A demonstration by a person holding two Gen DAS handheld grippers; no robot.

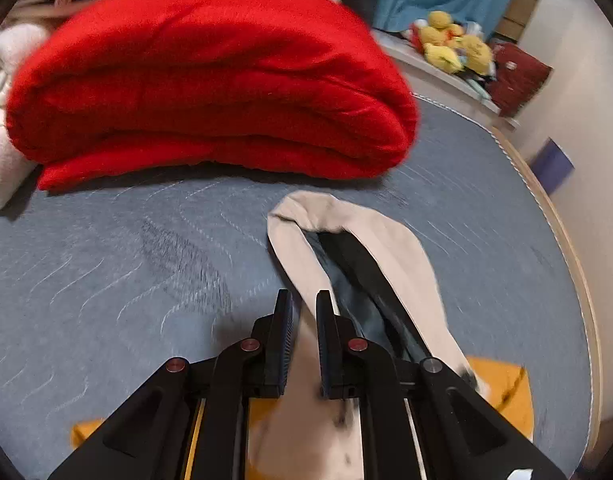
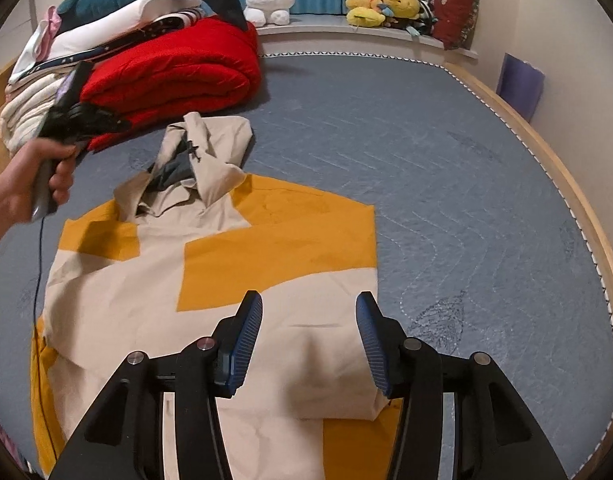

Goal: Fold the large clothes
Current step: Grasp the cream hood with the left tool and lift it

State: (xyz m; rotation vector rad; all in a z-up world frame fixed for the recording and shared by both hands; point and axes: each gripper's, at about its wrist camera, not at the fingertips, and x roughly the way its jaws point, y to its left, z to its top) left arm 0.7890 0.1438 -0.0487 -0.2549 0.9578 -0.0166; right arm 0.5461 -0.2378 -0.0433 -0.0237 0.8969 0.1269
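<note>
Left wrist view: the left hand-held gripper (image 1: 304, 300) hangs over the beige hood (image 1: 306, 216) of a beige-and-orange jacket (image 1: 502, 380) lying on the grey-blue bed (image 1: 106, 264); its fingers stand almost pressed together, and whether they pinch cloth cannot be told; a folded red blanket (image 1: 210, 80) lies beyond.

Right wrist view: the right hand-held gripper (image 2: 308, 308) is spread over the jacket's folded lower part (image 2: 306, 344), pads clear of cloth; the person's hand (image 2: 38, 176) holds the other tool beside the hood (image 2: 210, 152); plush toys (image 2: 386, 4) sit on the ledge.
</note>
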